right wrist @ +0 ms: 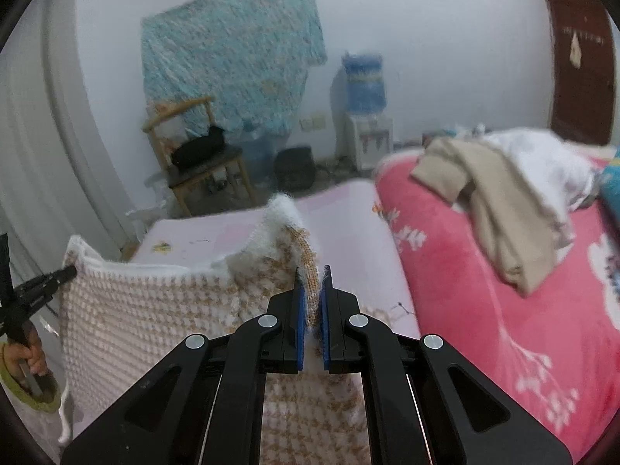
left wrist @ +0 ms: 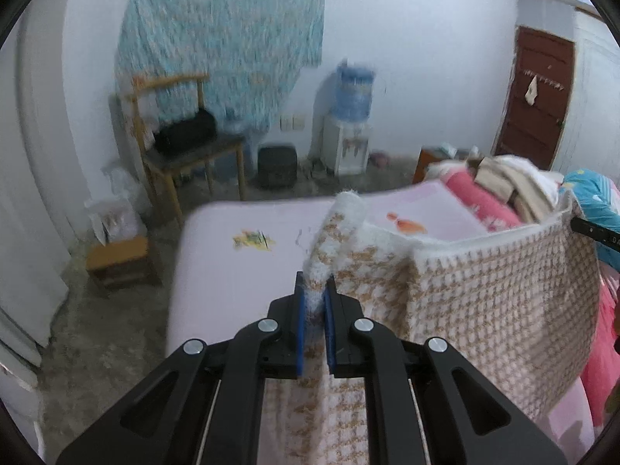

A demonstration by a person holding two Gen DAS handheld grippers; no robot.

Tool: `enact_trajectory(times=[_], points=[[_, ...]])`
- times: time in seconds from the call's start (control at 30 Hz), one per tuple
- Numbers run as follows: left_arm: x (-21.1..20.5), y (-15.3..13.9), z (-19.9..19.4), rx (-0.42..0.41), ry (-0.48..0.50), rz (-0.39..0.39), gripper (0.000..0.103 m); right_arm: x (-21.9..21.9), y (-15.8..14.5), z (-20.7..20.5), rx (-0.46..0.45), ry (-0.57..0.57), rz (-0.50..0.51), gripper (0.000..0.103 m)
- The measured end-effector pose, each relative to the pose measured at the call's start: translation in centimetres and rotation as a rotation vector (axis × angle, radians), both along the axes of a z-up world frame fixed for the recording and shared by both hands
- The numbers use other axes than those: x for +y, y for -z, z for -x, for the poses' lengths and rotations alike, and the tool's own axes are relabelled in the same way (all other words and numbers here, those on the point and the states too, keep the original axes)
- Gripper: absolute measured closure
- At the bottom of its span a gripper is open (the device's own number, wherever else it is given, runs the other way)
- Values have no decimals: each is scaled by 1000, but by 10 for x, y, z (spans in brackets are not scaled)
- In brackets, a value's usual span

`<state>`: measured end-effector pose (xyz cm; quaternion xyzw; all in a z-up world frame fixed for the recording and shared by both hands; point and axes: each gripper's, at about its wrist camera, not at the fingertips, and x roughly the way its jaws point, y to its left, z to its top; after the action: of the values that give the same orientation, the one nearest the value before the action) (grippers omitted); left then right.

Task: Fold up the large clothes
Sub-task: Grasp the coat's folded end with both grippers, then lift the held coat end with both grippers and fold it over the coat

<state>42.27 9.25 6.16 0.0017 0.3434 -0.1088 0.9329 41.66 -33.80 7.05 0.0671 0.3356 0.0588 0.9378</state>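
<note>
2 grippers (left wrist: 314, 283) (right wrist: 313, 275), perhaps 1 sweater (left wrist: 503, 294)

The only lettering in view is white print on the black right gripper (left wrist: 595, 228) at the right edge of the left wrist view, and there only "DA" can be made out, the rest being cut off. The printed pictures on the pink bed sheet (left wrist: 248, 267) are blurred and no words can be read on them. The water dispenser (left wrist: 348, 147) and the door (left wrist: 534, 100) show no legible text.
</note>
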Motion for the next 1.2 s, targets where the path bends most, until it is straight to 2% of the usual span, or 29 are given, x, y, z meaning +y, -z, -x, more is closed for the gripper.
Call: enact_trajectory(times=[0.13,0.2,0.27,0.37,0.43,0.47,0.53,0.6,0.67,0.77,0.8,0.83,0.9,0.93,1.07,1.13,1.2], points=[[0,60,-55,200,-24,7,92,0,62,-54,165,3,17,93],[5,89,-72,310,-33,34,82,-5,89,-70,239,22,28,83],[17,92,-71,320,-41,93,78,-16,99,-71,265,45,3,63],[36,70,-62,260,-52,161,78,-26,80,-57,195,60,-35,54],[42,53,-56,202,-12,220,77,-23,67,-49,139,15,-68,52],[41,48,-58,202,18,251,74,-19,63,-49,127,-11,-84,52],[28,49,-71,251,56,293,71,0,67,-55,145,-83,-121,52],[16,68,-85,332,64,294,69,16,82,-68,204,-135,-140,52],[16,92,-96,389,30,290,69,17,104,-83,284,-112,-169,53],[35,102,-95,409,-16,436,69,-11,112,-82,299,-60,-300,62],[42,100,-91,404,-30,456,69,-18,110,-78,299,-38,-320,62],[49,97,-87,396,-41,459,69,-26,106,-73,289,-8,-322,61],[60,85,-76,367,-109,380,67,-41,92,-58,262,68,-257,44],[65,78,-69,351,-119,359,66,-46,87,-51,249,100,-221,41],[73,48,-24,293,-98,347,65,-54,62,0,213,120,-192,41],[62,28,13,240,-60,305,56,-46,53,24,196,113,-164,36],[44,13,52,178,-31,234,38,-31,41,68,161,98,-113,30]])
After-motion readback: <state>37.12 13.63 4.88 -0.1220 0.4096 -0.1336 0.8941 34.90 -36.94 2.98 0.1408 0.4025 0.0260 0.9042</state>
